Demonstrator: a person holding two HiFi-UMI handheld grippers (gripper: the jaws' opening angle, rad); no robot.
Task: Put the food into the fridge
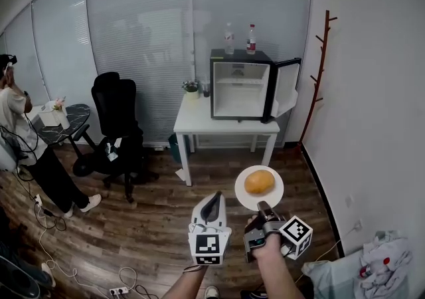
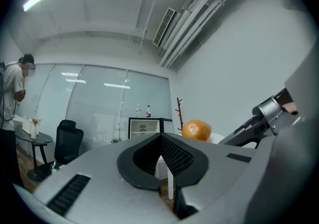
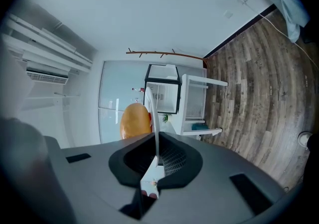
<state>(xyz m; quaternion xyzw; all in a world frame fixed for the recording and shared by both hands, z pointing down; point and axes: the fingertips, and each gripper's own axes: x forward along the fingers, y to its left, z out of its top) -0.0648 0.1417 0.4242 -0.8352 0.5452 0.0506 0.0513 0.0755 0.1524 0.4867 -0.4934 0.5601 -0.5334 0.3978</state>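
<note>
Jaws of left gripper (image 1: 213, 198): pressed together, nothing between.
Jaws of right gripper (image 1: 263, 206): clamped on plate (image 1: 240, 191) rim.
Bun (image 1: 259, 182): riding on plate, underside hidden.
Fridge (image 1: 240, 88): far off on table (image 1: 199, 119), door open, contents unclear.

A black office chair (image 1: 116, 115) stands left of a white table (image 1: 196, 117).
</note>
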